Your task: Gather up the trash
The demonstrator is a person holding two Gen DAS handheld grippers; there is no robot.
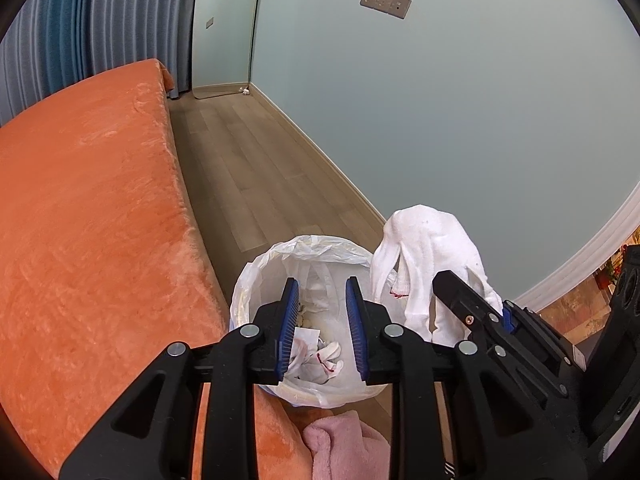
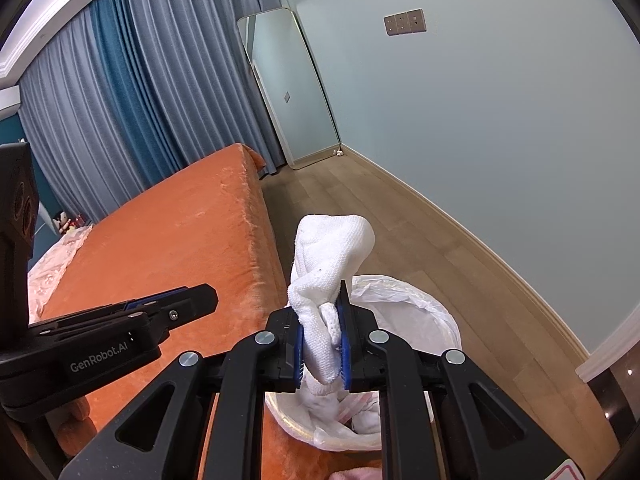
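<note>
Orange plush over one bed (image 1: 92, 216), filling the left of both views, long edge running from near to far. Pale blue-green on the wall (image 1: 460, 120) at right, with one switch plate (image 1: 385, 3) of three panels high up. Grey and teal in the curtains (image 2: 132, 100) at the far end, one tall mirror (image 2: 292, 88) leaning in the far corner. Wood-look planks on the floor (image 1: 256, 176), a strip between bed and wall.

One round bin (image 1: 312, 320), lined with a thin white plastic bag (image 1: 320, 250), standing on the floor just beside the bed's near edge. Inside, crumpled white tissues (image 1: 320, 356), some with red marks; exact count not readable, several at least.

One white knitted cloth (image 2: 328, 276), thick and folded over, held above the bin's right rim in the left wrist view; lower end hanging down toward the bag's opening in the right wrist view. Small red mark on its lower hem in the left wrist view.

Two tongs. Right gripper (image 2: 322, 344) clamped on the cloth, blue pads pressed against its sides. Left gripper (image 1: 322, 332) spread wide over the bin's mouth, nothing between its blue pads, tissues visible through the gap.

One pink fleecy item (image 1: 344, 444) at the near bottom edge, next to the bed corner. Pale pink quilted fabric (image 2: 56, 260) on the bed's far left side.
</note>
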